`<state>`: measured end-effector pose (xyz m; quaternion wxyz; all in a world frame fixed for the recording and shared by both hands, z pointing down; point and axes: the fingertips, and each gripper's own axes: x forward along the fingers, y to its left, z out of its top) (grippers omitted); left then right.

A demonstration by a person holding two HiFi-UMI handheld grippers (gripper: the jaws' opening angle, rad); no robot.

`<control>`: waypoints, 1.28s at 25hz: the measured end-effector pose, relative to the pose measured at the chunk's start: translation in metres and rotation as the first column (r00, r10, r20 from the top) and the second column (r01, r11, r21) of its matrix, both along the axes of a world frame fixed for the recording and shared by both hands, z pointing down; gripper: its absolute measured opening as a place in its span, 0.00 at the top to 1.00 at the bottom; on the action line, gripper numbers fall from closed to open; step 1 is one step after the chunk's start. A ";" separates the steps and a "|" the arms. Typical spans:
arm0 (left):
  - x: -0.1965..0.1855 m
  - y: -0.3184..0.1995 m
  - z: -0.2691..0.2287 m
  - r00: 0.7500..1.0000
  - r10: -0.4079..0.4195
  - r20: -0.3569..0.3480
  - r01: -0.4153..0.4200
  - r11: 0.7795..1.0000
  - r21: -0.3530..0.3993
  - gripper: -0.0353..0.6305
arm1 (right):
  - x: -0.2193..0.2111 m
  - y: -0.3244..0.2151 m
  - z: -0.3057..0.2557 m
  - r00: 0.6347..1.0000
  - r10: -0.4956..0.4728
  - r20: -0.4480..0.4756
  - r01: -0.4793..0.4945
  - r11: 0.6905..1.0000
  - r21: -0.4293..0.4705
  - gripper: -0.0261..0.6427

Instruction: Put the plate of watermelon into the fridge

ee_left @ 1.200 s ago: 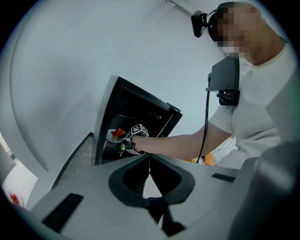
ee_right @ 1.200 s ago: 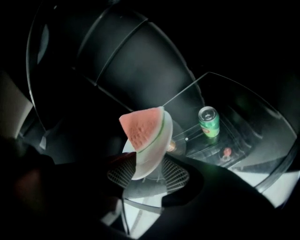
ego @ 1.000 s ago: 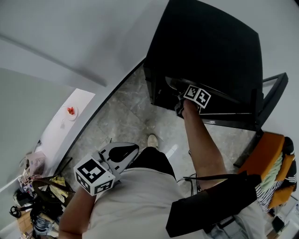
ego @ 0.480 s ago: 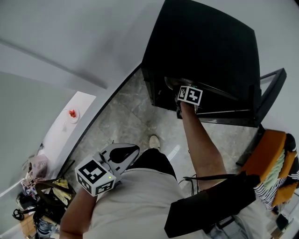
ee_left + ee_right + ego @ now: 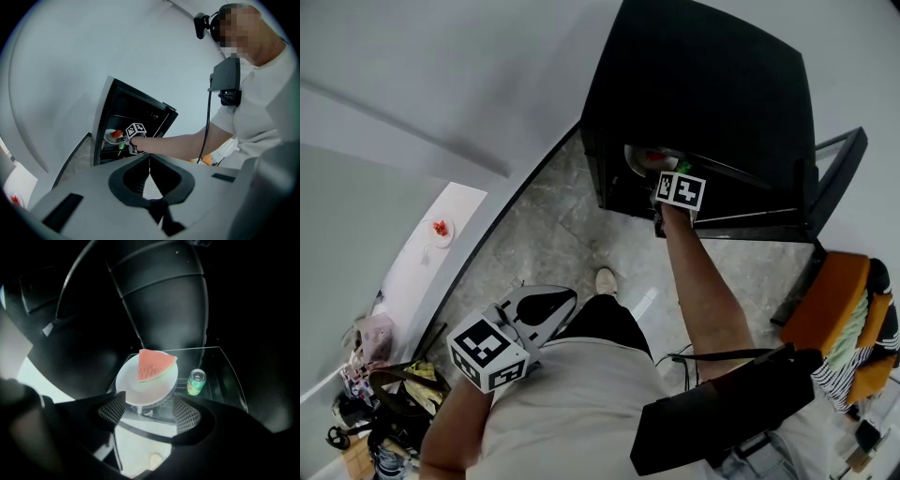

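Inside the black box-shaped fridge (image 5: 712,84), the right gripper (image 5: 149,406) has its jaws spread wide and opening. Its mesh-textured fingers (image 5: 112,411) flank the near edge of the round white plate (image 5: 140,389) without pressing on it. The plate rests on a clear glass shelf (image 5: 220,366) and carries a red wedge of watermelon with a green rind (image 5: 155,364). A green drink can (image 5: 196,382) stands upright just beside the plate on its right side, at a lower level behind the glass.

At the person's waist, the left gripper (image 5: 149,159) has its two grey jaws pressed together with nothing between them. It is well apart from the fridge.

From the head view, the fridge stands on a grey marbled stone floor (image 5: 553,225) against a white wall, with its dark-framed door (image 5: 836,178) swung out to the right. A light shoe (image 5: 606,281) is planted on the floor in front of it. A white counter (image 5: 412,272) at the left bears a small white dish with red pieces (image 5: 441,228). An orange chair (image 5: 830,309) sits at the right, and a cluttered heap of bags (image 5: 384,394) lies at the lower left.
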<state>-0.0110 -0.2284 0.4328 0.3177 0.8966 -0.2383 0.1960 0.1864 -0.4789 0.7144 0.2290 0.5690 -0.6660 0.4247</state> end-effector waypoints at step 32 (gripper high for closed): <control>-0.078 0.166 -0.028 0.986 0.129 -0.108 -0.117 0.987 0.106 0.93 | -0.064 0.243 -0.119 0.997 -0.073 -0.025 0.075 0.993 0.087 0.93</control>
